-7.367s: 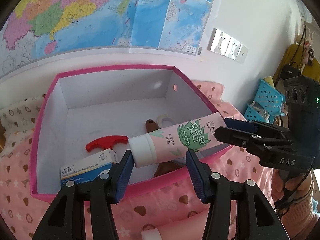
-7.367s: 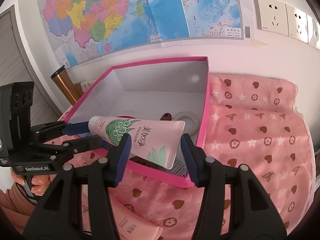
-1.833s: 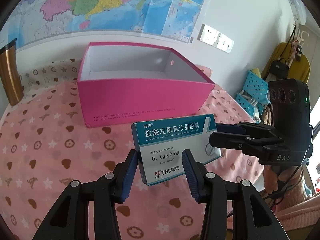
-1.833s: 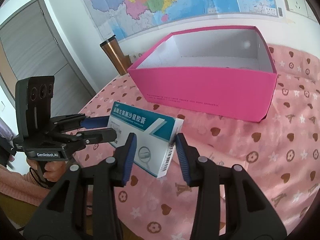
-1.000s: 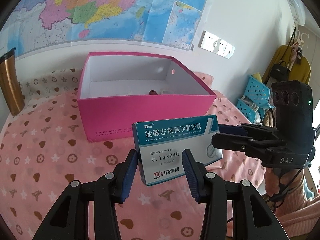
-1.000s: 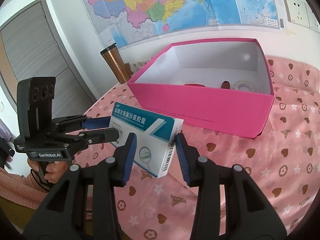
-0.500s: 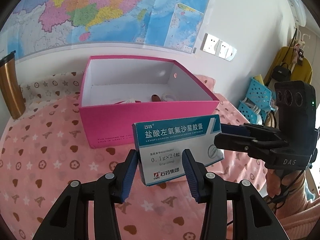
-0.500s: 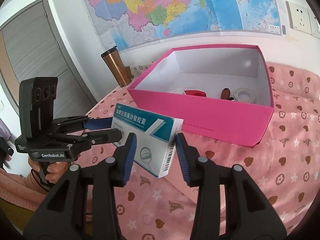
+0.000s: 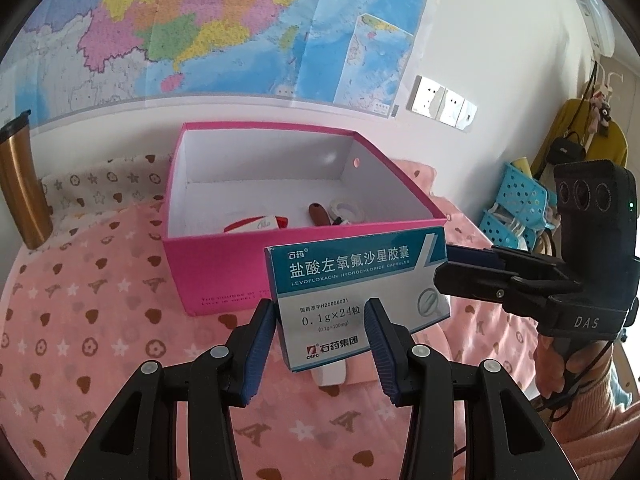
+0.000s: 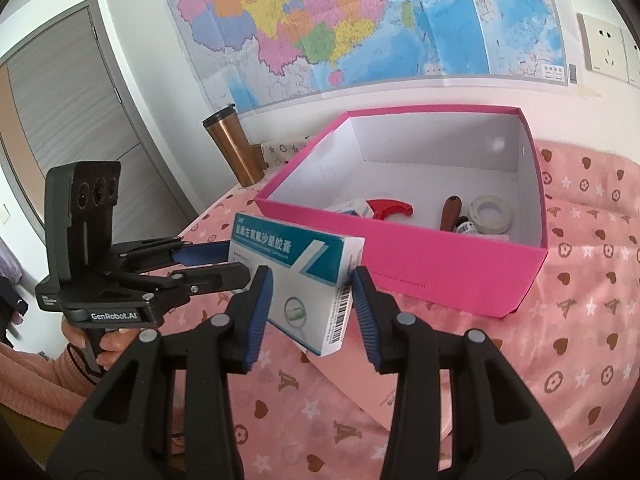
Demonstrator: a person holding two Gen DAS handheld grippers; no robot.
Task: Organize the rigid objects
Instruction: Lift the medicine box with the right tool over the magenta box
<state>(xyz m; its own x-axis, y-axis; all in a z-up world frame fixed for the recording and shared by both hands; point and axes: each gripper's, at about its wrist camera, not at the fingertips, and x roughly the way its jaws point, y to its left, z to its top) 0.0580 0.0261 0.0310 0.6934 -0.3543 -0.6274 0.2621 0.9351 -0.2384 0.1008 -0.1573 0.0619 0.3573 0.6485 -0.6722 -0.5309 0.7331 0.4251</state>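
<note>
Now, left tongs: my left tongs are closed partway on the lower left end of the medicine box, one blue pad on each side of it, holding it up off the cloth.
Right tongs: my right tongs pinch the opposite end of the same box, the end with the barcode, pads against both sides.
Medicine box: teal and white, lettered face toward the left camera, upright and slightly tilted; it hangs in the air between my two tongs, in front of the near wall of the pink box and not over the opening.
Pink box: open at the top, white inside, standing on the pink patterned cloth that covers the surface.
Inside the pink box: a red T-shaped handle, a small white and blue carton beside it, a brown wooden handle and a white tape roll near the right wall.
On the cloth under the medicine box: a pink tube with a white cap, mostly hidden.
Behind: a copper tumbler to the left of the pink box, a wall map above, wall sockets to the right.
My hands: pink sleeves show at each handle.
</note>
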